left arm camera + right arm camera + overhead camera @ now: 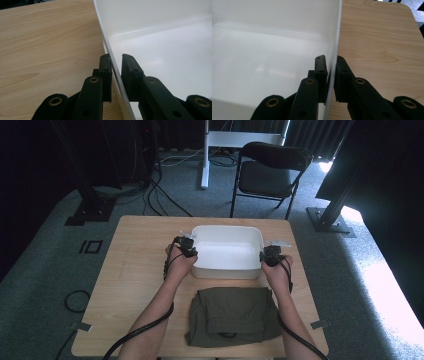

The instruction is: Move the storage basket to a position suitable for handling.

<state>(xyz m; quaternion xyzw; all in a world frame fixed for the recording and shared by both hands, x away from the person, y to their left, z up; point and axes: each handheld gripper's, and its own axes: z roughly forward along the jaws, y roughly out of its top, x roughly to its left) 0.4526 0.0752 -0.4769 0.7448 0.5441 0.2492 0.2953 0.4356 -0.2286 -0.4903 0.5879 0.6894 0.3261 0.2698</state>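
White tub [227,251] sits on the wooden table [135,270], near its far edge, just beyond a folded olive garment [232,316]. Left gripper [186,246] pinches the tub's left rim — one jaw inside, one outside — and the right gripper [271,255] clamps the right rim likewise.

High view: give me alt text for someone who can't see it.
A person's two grippers, left gripper and right gripper, clamp opposite side walls of an empty white tub on a wooden table. A folded olive garment lies just in front of the tub, between the forearms.
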